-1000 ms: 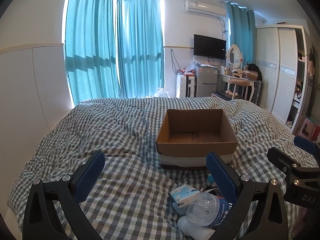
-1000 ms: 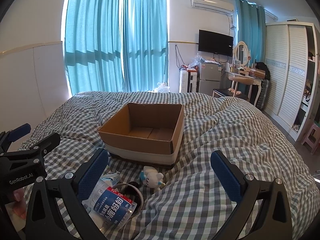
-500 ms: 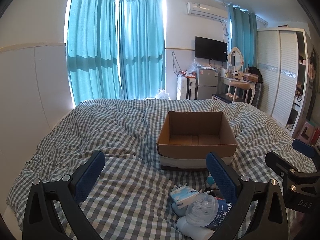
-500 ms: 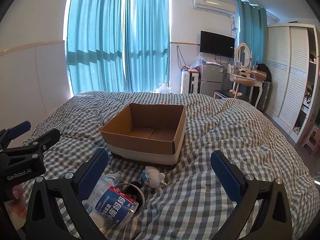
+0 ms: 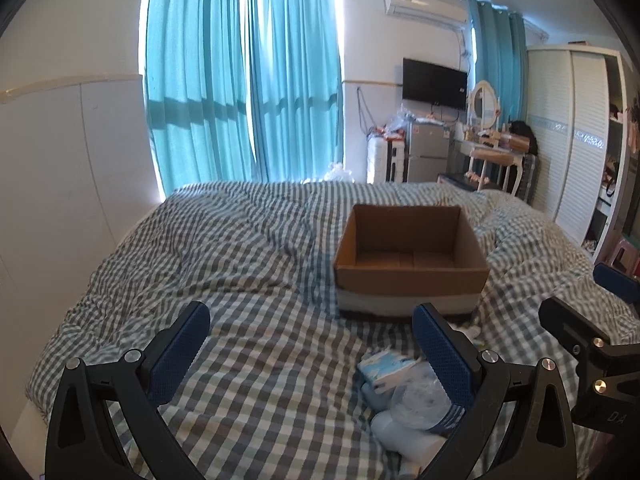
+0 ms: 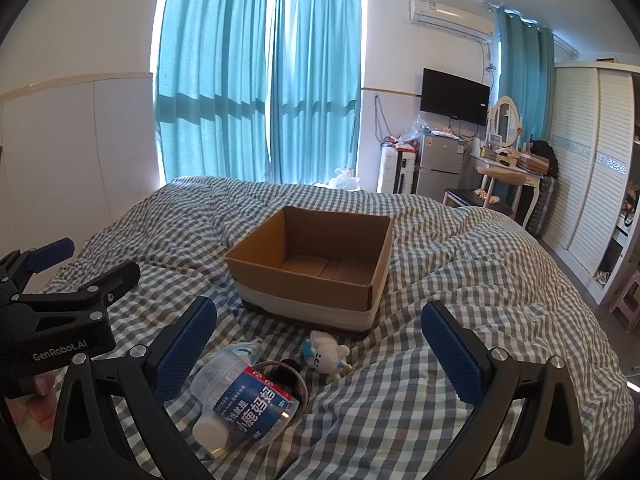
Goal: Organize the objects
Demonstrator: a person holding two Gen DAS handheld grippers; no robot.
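On the bed: your checked duvet carries everything you are sorting.
Box: your open cardboard box sits mid-bed, upright, its floor bare as far as you can see.
Bottle: your clear plastic bottle with the blue label lies on its side in front of the box, white cap toward you, just beside your right gripper's left finger.
Toy: your small white plush toy lies between bottle and box, near the box's front wall.
Packet: your blue-and-white tissue packet rests by the bottle.
Left gripper: you hold it wide open above the duvet, nothing between the blue pads.
Right gripper: you hold it spread wide too, gripping nothing, bottle and toy lying below the gap.
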